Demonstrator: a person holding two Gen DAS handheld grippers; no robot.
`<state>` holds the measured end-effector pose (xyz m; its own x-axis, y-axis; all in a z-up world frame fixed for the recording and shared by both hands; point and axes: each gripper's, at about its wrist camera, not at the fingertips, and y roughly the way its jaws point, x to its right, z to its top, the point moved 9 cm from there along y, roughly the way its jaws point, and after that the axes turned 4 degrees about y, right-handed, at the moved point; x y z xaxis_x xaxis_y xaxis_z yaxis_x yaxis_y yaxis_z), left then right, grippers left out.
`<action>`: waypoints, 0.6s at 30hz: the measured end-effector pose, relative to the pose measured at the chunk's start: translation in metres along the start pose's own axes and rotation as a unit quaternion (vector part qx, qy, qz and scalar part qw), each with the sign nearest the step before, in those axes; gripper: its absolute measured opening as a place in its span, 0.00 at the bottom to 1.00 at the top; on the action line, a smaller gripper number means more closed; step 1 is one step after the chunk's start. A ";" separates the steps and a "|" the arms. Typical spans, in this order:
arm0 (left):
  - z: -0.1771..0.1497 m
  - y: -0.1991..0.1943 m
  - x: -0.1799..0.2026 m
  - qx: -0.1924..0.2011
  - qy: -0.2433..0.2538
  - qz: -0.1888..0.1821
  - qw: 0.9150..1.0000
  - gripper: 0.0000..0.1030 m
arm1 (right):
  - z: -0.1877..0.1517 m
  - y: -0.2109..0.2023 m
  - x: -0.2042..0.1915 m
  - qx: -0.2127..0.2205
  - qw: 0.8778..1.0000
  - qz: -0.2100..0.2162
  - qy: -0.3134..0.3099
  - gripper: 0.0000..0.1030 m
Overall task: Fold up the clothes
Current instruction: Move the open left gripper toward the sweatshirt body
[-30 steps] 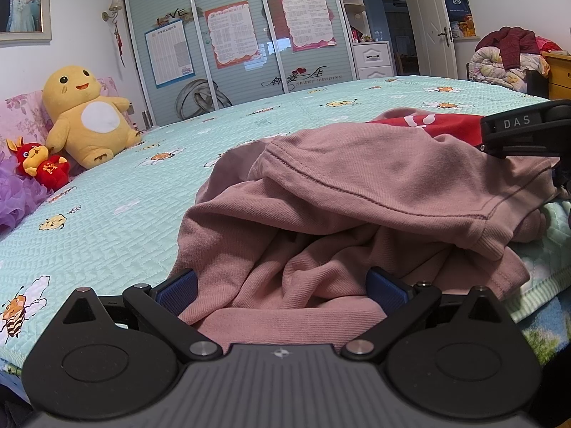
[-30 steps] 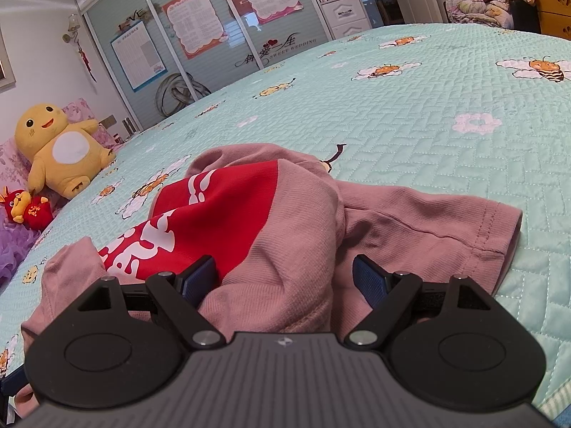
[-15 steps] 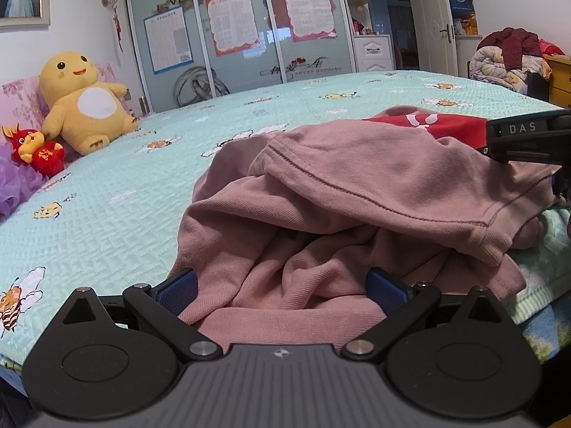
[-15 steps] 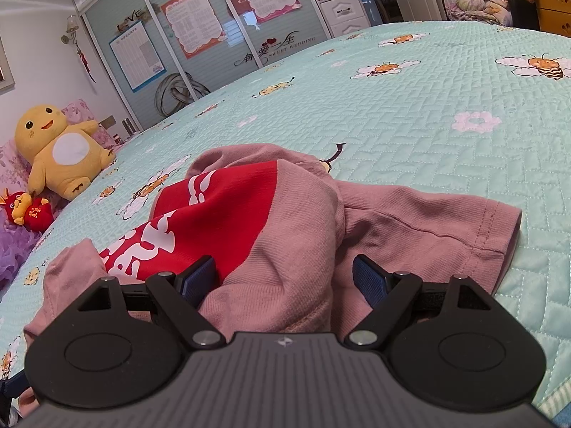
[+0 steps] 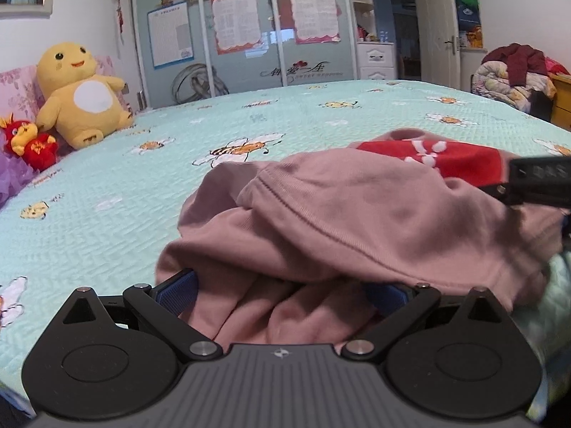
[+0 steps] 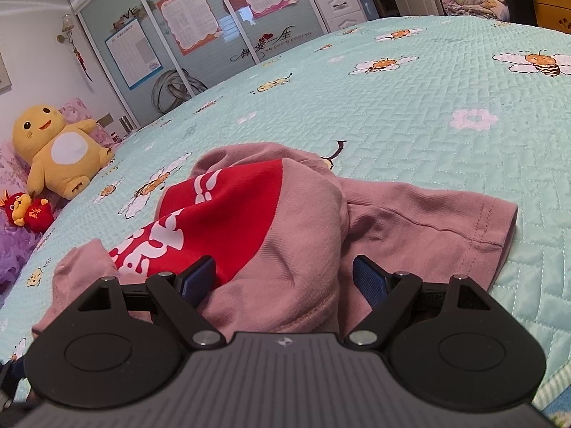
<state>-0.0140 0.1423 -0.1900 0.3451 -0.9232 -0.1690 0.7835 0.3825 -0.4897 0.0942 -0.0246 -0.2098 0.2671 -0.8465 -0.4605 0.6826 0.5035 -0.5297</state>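
In the left wrist view, the pink shirt [image 5: 357, 221] lies in a heap on the bed [image 5: 142, 192], right in front of the left claw [image 5: 282, 290]. The 2 blue pads stand wide apart with loose cloth bunched between them. I cannot tell if they press it. The heap runs away to the right, where the right claw [image 5: 535, 182] pokes in from the side.

In the right wrist view, the right claw [image 6: 283, 278] is wide apart too. A hump of pink cloth and the red patch [image 6: 221, 210] sit between its pads, not squeezed. A sleeve [image 6: 446, 221] sticks out flat to the right.

Both claws sit at the near edge of the shirt, 1 at each end. I think each must grab its own end before the shirt can be spread out.
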 end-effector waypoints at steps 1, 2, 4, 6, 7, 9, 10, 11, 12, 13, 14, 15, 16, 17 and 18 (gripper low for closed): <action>0.002 0.002 0.001 0.001 -0.005 -0.003 1.000 1.00 | -0.001 -0.001 -0.003 0.001 1.000 0.002 -0.005 0.81; 0.004 0.004 0.001 0.002 -0.011 -0.005 1.000 1.00 | -0.002 -0.002 -0.006 0.004 1.000 0.004 -0.013 0.81; 0.007 0.009 0.002 0.004 -0.020 -0.010 1.000 1.00 | -0.003 -0.004 -0.012 0.008 1.000 0.009 -0.027 0.81; 0.009 0.012 0.002 0.006 -0.023 -0.014 1.000 1.00 | -0.006 -0.004 -0.019 0.012 0.999 0.012 -0.045 0.81; 0.009 0.014 0.002 0.007 -0.024 -0.016 1.000 1.00 | -0.008 -0.004 -0.023 0.012 0.998 0.012 -0.057 0.81; 0.009 0.018 0.000 0.007 -0.033 -0.023 0.999 1.00 | -0.013 0.000 -0.029 0.010 0.997 0.006 -0.080 0.81; 0.009 0.019 -0.001 0.007 -0.037 -0.026 0.999 1.00 | -0.014 0.001 -0.031 0.010 0.996 0.002 -0.090 0.81; 0.009 0.019 -0.001 0.007 -0.040 -0.029 0.999 1.00 | -0.016 0.003 -0.032 0.011 0.995 -0.001 -0.097 0.81; 0.009 0.018 0.000 0.008 -0.042 -0.033 0.999 1.00 | -0.016 0.004 -0.032 0.012 0.995 -0.002 -0.103 0.81; 0.009 0.018 0.000 0.008 -0.044 -0.036 0.998 1.00 | -0.016 0.005 -0.032 0.012 0.994 -0.003 -0.107 0.79; 0.009 0.018 0.000 0.009 -0.046 -0.040 0.998 0.99 | -0.016 0.006 -0.032 0.012 0.994 -0.003 -0.111 0.76; 0.009 0.018 0.000 0.010 -0.047 -0.043 0.998 0.98 | -0.016 0.006 -0.034 0.012 0.993 0.001 -0.114 0.64; 0.010 0.017 0.001 0.012 -0.049 -0.050 0.998 0.93 | -0.016 0.005 -0.037 0.011 0.993 0.008 -0.119 0.50; 0.011 0.016 0.002 0.015 -0.049 -0.059 0.997 0.84 | -0.017 0.004 -0.040 0.011 0.992 0.017 -0.124 0.44; 0.012 0.014 0.004 0.018 -0.047 -0.068 0.996 0.78 | -0.019 0.002 -0.044 0.014 0.991 0.020 -0.135 0.36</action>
<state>0.0046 0.1445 -0.1877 0.2803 -0.9596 -0.0228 0.8439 0.2577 -0.4705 0.0709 0.0175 -0.2045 0.4637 -0.8433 -0.2716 0.6852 0.5357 -0.4934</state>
